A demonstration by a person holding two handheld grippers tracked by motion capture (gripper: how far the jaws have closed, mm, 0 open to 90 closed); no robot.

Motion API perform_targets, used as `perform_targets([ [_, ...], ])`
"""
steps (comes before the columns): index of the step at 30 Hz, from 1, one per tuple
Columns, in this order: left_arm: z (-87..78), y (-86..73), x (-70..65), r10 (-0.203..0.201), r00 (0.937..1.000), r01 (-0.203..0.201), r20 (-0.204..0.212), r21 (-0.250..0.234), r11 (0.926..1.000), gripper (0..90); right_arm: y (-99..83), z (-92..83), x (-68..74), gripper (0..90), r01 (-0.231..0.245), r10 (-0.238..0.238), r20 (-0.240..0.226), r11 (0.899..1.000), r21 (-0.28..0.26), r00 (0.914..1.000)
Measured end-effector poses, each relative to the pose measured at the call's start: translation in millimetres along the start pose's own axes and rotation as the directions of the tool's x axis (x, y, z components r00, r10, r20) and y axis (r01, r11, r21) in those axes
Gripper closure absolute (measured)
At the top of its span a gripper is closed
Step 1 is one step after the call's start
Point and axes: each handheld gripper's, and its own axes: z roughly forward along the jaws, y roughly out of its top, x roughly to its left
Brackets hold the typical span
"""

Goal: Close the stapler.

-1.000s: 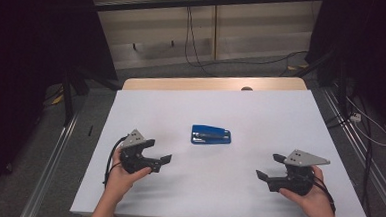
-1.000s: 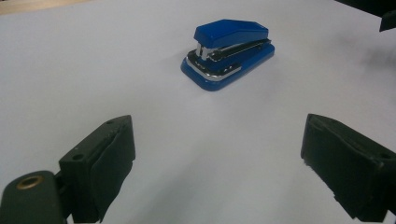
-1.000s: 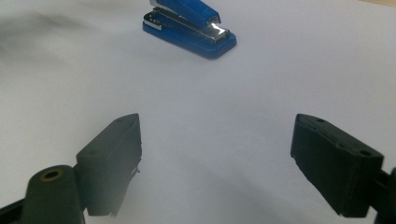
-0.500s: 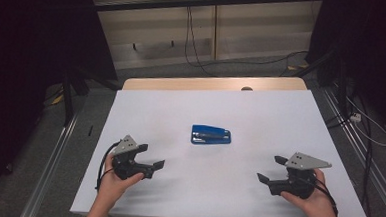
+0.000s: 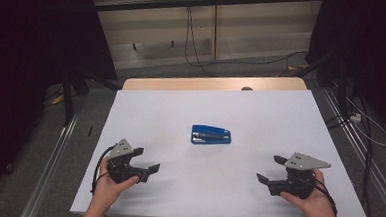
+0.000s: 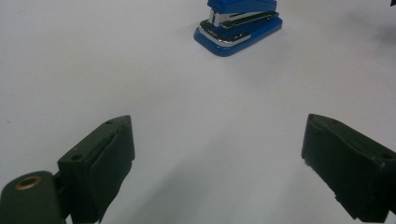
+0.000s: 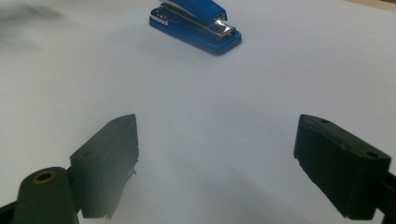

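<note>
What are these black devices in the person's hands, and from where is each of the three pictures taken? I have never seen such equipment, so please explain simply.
These are hand-held grippers, simple tools with two black jaws that open and close like tongs. A person holds one in each hand: the left gripper and the right gripper.

The high view comes from a fixed camera above the table, looking down; the person's forearms enter from the bottom. The other two pictures come from small cameras mounted on the grippers themselves, looking forward between each gripper's own jaws.

On the white table lies one thing, a blue stapler, resting near the middle between the two grippers. It also appears in the left gripper view and the right gripper view.

Both grippers are open and hold nothing.
</note>
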Motion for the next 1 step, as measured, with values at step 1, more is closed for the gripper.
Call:
perform_targets([
  [1,0.0,0.0,0.0,0.0,1.0,0.0,0.0,0.0,1.0,9.7,0.0,0.0,0.0,13.8,0.0,0.0,0.0,1.0,0.0,1.0],
])
